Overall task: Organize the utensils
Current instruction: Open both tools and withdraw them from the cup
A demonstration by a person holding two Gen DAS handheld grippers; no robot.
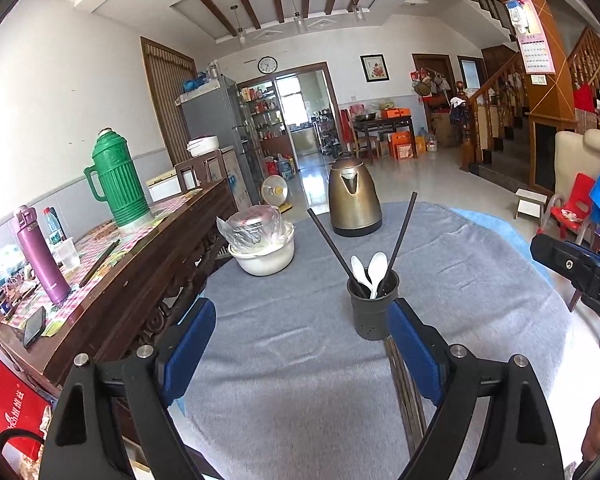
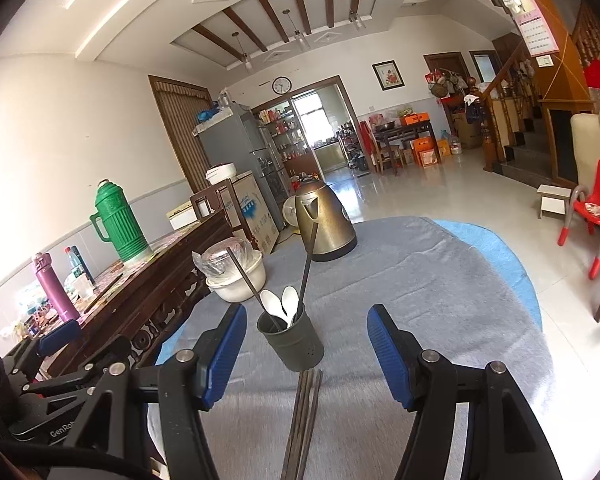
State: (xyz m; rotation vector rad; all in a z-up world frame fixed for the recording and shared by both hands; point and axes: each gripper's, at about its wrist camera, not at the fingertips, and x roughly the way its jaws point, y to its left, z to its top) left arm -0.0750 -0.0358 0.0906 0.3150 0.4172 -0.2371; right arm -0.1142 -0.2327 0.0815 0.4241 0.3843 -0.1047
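A dark utensil cup (image 1: pixel 371 312) (image 2: pixel 294 344) stands on the grey cloth of the round table (image 1: pixel 292 360). It holds two black chopsticks (image 1: pixel 402 236) (image 2: pixel 309 260) and two white spoons (image 1: pixel 370 272) (image 2: pixel 280 302). Several brown chopsticks (image 1: pixel 406 396) (image 2: pixel 304 420) lie flat on the cloth in front of the cup. My left gripper (image 1: pixel 302 340) is open and empty, with the cup just inside its right finger. My right gripper (image 2: pixel 306 348) is open and empty, above the lying chopsticks, with the cup between its fingertips' line of sight.
A brass kettle (image 1: pixel 354 198) (image 2: pixel 326 222) stands at the table's far side. A white bowl with a bagged pot (image 1: pixel 264 240) (image 2: pixel 236 272) sits far left. A dark sideboard (image 1: pixel 112 272) with a green thermos (image 1: pixel 118 178) and purple bottle (image 1: pixel 40 256) lines the left.
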